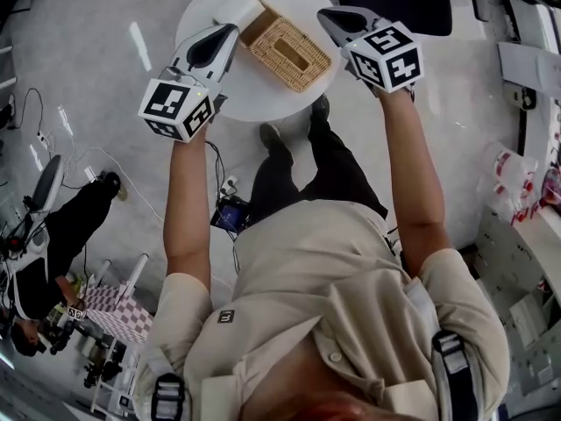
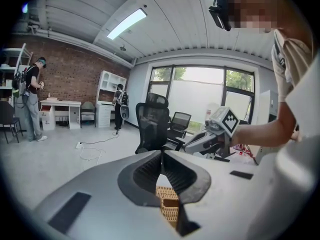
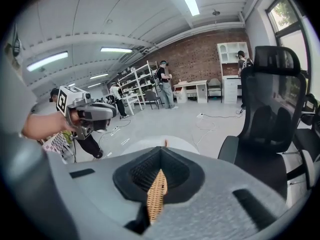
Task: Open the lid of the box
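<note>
A woven wicker box with a slot in its top lies on a round white table, with a white object against its far left end. My left gripper hangs shut and empty above the table, just left of the box. On the other side my right gripper is also shut and holds nothing. In the left gripper view the jaws meet, and the wicker box shows below them. Under the shut right gripper, the right gripper view shows a strip of the box.
The person's legs and shoes stand against the table's near edge. A black office chair stands close by on the right. Another person in black sits at the left, with cables on the floor and a checkered board.
</note>
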